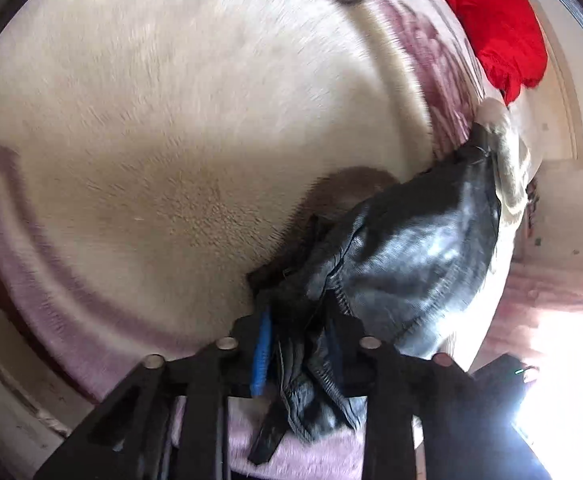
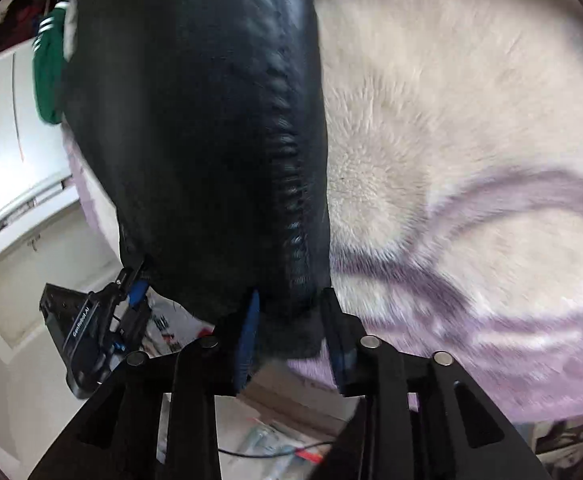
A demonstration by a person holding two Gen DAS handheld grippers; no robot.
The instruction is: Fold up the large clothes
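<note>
A black leather-like jacket (image 1: 411, 248) with a zipper hangs over a fluffy cream and purple blanket (image 1: 171, 120). My left gripper (image 1: 297, 344) is shut on a bunched edge of the jacket, with blue pads pressed on it. In the right wrist view the jacket (image 2: 195, 140) stretches up and away as a dark taut panel with a stitched seam. My right gripper (image 2: 289, 332) is shut on its lower edge. The left gripper (image 2: 103, 320) also shows at lower left of the right wrist view, holding the jacket's other corner.
A red garment (image 1: 495, 28) lies at the blanket's far right edge. A green garment with white stripes (image 2: 49, 60) lies beyond the jacket. White furniture (image 2: 7, 128) stands to the left. Bags and a cable lie on the floor (image 2: 275, 440) below the blanket (image 2: 471, 160).
</note>
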